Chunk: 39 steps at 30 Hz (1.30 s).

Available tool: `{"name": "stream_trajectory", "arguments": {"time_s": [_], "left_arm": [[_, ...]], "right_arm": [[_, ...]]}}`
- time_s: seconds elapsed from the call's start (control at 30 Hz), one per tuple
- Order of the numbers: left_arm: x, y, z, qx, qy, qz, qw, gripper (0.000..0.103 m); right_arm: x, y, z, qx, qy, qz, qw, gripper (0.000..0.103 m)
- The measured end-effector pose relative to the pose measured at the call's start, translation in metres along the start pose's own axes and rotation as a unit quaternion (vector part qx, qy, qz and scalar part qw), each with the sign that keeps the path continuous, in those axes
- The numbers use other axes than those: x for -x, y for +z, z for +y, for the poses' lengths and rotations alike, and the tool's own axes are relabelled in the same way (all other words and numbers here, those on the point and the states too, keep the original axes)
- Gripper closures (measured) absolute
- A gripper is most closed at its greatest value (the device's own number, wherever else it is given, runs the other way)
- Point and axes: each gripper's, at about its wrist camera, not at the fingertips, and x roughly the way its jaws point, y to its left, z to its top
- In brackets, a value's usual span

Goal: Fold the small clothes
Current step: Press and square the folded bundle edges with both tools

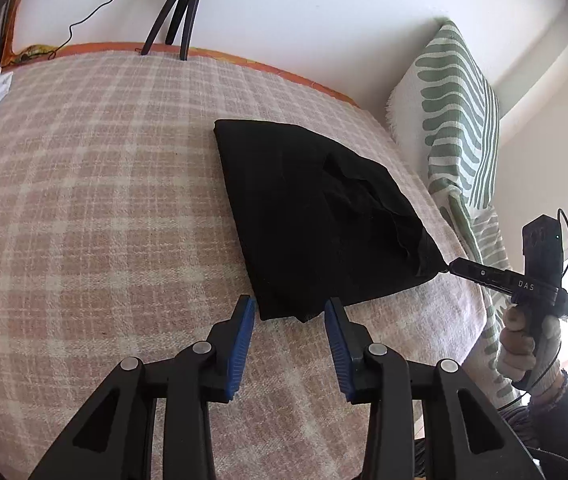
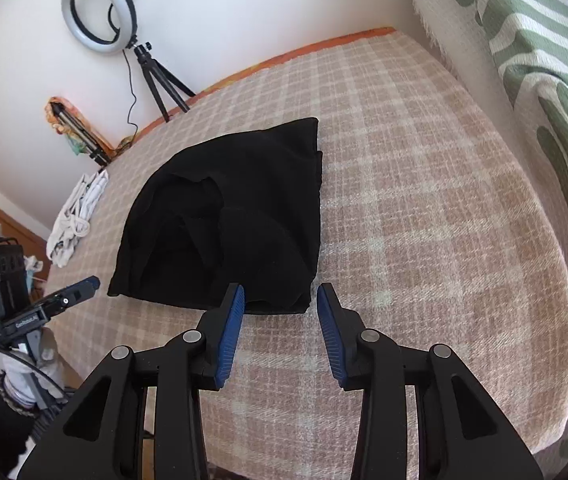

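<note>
Left gripper [image 1: 289, 312] and right gripper [image 2: 280, 300]: we log both jaws spread wide, gripping nothing, each at a near corner of the folded black garment [image 2: 228, 216] (flat on the checked blanket [image 2: 424, 240]).

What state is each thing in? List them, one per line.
black garment: folded, flat on the plaid blanket, top layers rumpled.
left gripper: open, at the garment's near corner, gripping nothing.
right gripper: open, at the garment's near edge, gripping nothing.
white clothes: bunched, unfolded.
ring light: upright on its tripod; lit or not, unclear.
</note>
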Motion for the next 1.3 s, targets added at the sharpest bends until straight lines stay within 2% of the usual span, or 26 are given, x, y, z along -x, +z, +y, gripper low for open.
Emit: {"name": "stream_trajectory", "arguments": {"time_s": [0.17,0.33,0.47,0.5,0.6,0.73,0.8,0.87,0.93,1.0,1.03,1.1,1.17,1.3], "left_arm": [[-0.015,0.002,0.005,0.047,-0.033,0.022,0.9981,0.067],[-0.024,0.01,0.01,0.074,-0.041,0.024,0.9961,0.067],[-0.031,0.013,0.01,0.074,-0.037,0.027,0.9962,0.083],[-0.032,0.013,0.009,0.071,-0.034,0.026,0.9965,0.09],[-0.03,0.014,0.008,0.058,-0.022,0.023,0.9978,0.099],[-0.016,0.016,0.01,0.052,-0.027,0.012,0.9982,0.101],[-0.006,0.017,0.012,0.05,-0.036,0.005,0.9981,0.102],[-0.004,0.015,0.011,0.027,-0.018,0.014,0.9994,0.102],[-0.011,0.008,0.013,0.006,0.015,0.031,0.9994,0.102],[-0.019,0.003,0.018,0.017,0.023,0.043,0.9987,0.1],[-0.02,0.001,0.022,0.025,0.029,0.046,0.9982,0.096],[-0.016,0.001,0.022,0.025,0.027,0.045,0.9983,0.082],[-0.003,0.004,0.015,0.002,0.049,0.022,0.9985,0.074],[0.015,0.019,-0.003,-0.03,0.048,-0.018,0.9982,0.07]], "right_arm": [[-0.009,0.0,-0.015,-0.096,0.083,0.015,0.992,0.066],[-0.017,0.005,-0.021,-0.124,0.09,0.015,0.988,0.066],[-0.027,0.011,-0.024,-0.127,0.074,0.023,0.989,0.066],[-0.029,0.011,-0.024,-0.127,0.074,0.025,0.989,0.071],[-0.033,0.013,-0.019,-0.113,0.074,0.033,0.99,0.094],[-0.026,0.015,-0.01,-0.083,0.052,0.029,0.995,0.1],[-0.015,0.016,-0.012,-0.091,0.076,0.017,0.993,0.1],[-0.008,0.016,-0.015,-0.097,0.102,0.013,0.99,0.1],[-0.01,0.014,-0.016,-0.08,0.063,0.017,0.995,0.1],[-0.019,0.008,-0.022,-0.079,0.047,0.039,0.995,0.1],[-0.022,0.006,-0.023,-0.077,0.042,0.045,0.995,0.097],[-0.023,0.006,-0.016,-0.045,0.014,0.055,0.997,0.095],[-0.017,0.008,-0.009,-0.017,0.003,0.051,0.999,0.093],[0.0,0.025,-0.004,0.003,0.019,0.01,1.0,0.071]]}}
